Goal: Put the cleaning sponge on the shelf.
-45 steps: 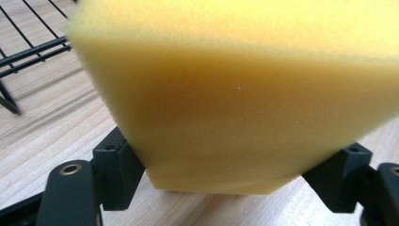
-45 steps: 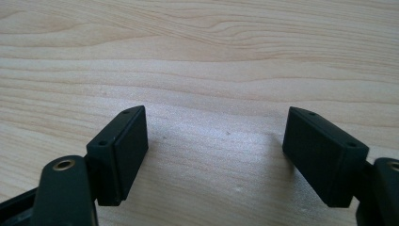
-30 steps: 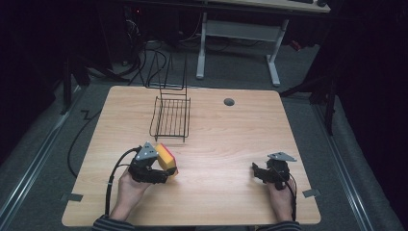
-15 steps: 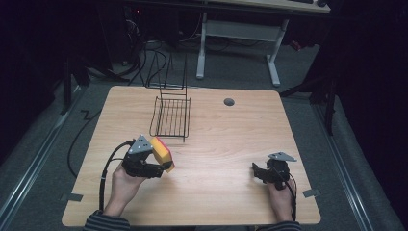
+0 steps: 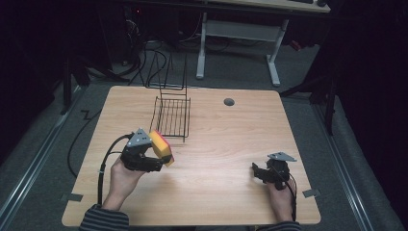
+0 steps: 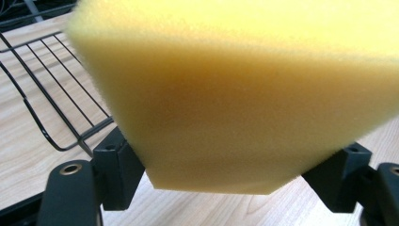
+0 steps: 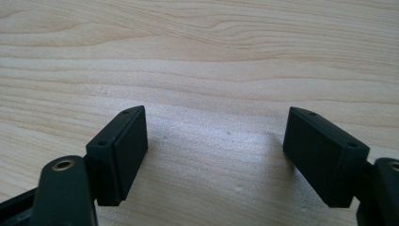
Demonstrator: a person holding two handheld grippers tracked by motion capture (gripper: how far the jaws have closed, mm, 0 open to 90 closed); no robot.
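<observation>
Up off the wooden table (image 5: 216,139), the left gripper (image 5: 156,156) clamps a yellow sponge with a red face (image 5: 161,147), its jaws pressed against both sides of the foam. Sponge and gripper hang over the table's left half, nearer the front edge, just short of the near end of the black wire rack (image 5: 172,117), which stands toward the back-left. Low near the front-right corner, the right gripper (image 5: 256,172) has its jaws spread wide over bare wood, nothing between them.
</observation>
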